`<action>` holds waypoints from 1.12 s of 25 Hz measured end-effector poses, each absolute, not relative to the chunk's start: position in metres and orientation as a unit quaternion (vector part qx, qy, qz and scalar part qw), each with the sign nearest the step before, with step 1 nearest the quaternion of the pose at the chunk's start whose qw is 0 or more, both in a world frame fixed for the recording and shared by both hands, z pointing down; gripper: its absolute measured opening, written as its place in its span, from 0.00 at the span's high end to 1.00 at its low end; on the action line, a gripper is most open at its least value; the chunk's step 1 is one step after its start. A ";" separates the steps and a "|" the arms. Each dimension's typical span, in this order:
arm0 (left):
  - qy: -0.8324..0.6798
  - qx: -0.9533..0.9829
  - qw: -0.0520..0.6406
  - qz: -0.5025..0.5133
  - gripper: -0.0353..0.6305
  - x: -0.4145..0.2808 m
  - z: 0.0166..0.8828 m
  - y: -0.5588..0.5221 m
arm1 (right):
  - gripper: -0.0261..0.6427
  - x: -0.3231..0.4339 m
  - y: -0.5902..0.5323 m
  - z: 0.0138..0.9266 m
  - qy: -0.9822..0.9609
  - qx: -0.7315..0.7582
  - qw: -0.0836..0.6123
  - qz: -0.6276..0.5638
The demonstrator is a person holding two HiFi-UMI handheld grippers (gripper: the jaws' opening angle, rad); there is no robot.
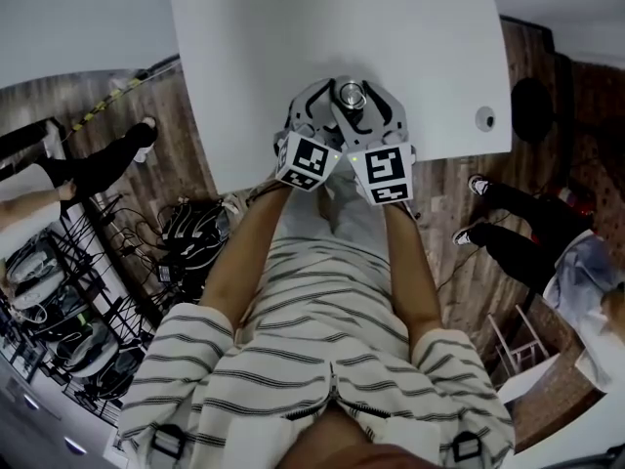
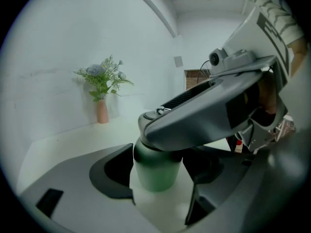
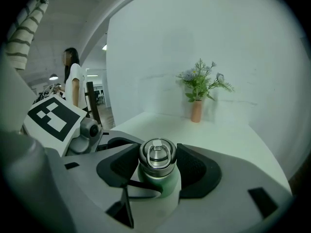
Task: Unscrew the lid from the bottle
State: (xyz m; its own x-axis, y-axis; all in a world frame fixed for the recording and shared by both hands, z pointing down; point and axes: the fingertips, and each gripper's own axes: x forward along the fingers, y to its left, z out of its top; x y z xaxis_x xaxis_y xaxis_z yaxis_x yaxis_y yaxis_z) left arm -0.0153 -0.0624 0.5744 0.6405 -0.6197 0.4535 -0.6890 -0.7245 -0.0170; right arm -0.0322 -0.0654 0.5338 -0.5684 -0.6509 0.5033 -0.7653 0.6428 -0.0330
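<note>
A green bottle (image 2: 156, 173) with a steel ringed lid (image 3: 157, 154) stands near the front edge of the white table (image 1: 293, 27). In the head view both grippers meet around the lid (image 1: 352, 95). My left gripper (image 2: 158, 178) is low around the bottle's body and open, with a gap at its right pad (image 2: 201, 176). Higher up, my right gripper (image 3: 158, 165) is shut on the lid, one dark pad (image 3: 125, 166) against each side. In the left gripper view it crosses over the bottle and hides the lid.
A pink vase of flowers (image 3: 196, 109) stands at the table's far side by the wall. A small round object (image 1: 485, 118) lies at the table's right corner. People stand on the wooden floor at the left (image 1: 107, 164) and right (image 1: 527, 237). Racks (image 1: 59, 301) line the left.
</note>
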 end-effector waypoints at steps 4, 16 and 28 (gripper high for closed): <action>-0.367 0.903 0.065 0.214 0.50 -0.015 0.574 -0.064 | 0.59 -0.033 -0.067 0.534 -0.877 0.399 0.239 0.124; -0.370 0.901 0.059 0.217 0.49 -0.016 0.579 -0.066 | 0.60 -0.032 -0.066 0.536 -0.905 0.336 0.238 0.105; -0.367 0.901 0.060 0.224 0.49 -0.017 0.580 -0.065 | 0.60 -0.037 -0.059 0.538 -0.955 0.129 0.264 0.040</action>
State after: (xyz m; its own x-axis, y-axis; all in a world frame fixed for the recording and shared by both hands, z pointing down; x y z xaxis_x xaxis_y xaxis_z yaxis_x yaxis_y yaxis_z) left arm -0.0173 -0.0654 0.5797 0.6299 -0.6341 0.4484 -0.6882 -0.7233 -0.0562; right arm -0.0369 -0.0592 0.5376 -0.8274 -0.2245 0.5149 -0.2670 0.9637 -0.0089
